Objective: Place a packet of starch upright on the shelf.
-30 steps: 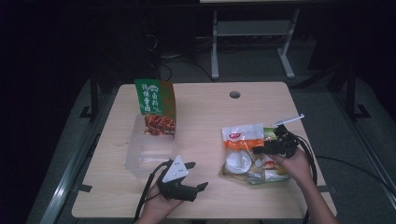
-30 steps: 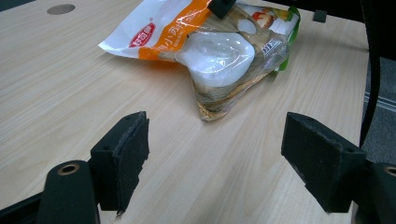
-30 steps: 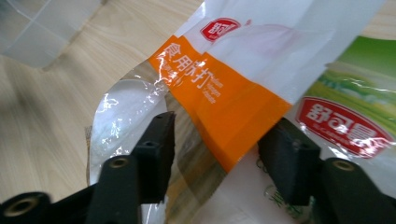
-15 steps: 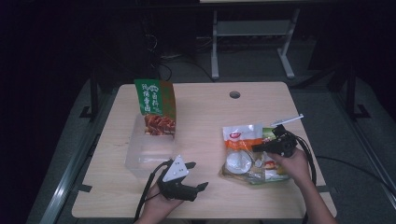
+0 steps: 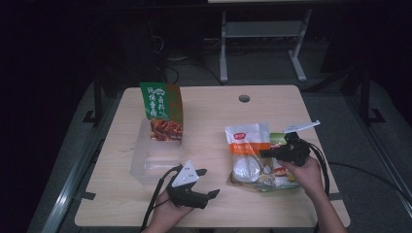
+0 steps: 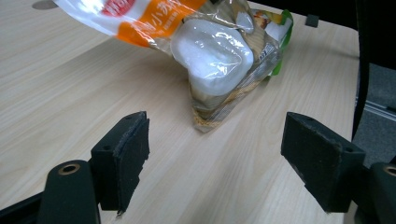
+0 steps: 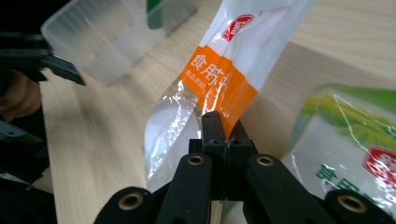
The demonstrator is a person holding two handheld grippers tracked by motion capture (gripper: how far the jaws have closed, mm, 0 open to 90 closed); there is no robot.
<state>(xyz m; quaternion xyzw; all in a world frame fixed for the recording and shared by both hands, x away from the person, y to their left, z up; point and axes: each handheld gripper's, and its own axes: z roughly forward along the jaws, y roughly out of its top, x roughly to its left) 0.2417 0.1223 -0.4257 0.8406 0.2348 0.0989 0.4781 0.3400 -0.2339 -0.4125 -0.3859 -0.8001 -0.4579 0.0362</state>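
An orange-and-white food bag (image 5: 245, 145) with white lumps inside lies at the right of the table. My right gripper (image 5: 265, 154) has just closed its jaws, and they are shut on the bag's orange band (image 7: 219, 79), pads pinching the film (image 7: 222, 126). In the left gripper view the bag (image 6: 215, 46) tilts up off the wood. My left gripper (image 5: 209, 183) rests near the front edge, jaws wide open (image 6: 215, 140) with bare table between them, pointing at the bag.
A clear plastic container (image 5: 153, 158) sits left of centre, with a green and brown snack packet (image 5: 161, 109) standing at its far end. A green-edged bag (image 5: 278, 139) lies under the orange one. A cable hole (image 5: 244, 98) marks the table's far side.
The right gripper's jaws went from apart to shut on the orange-and-white bag, and the bag's near side has lifted slightly. The left gripper stayed put.
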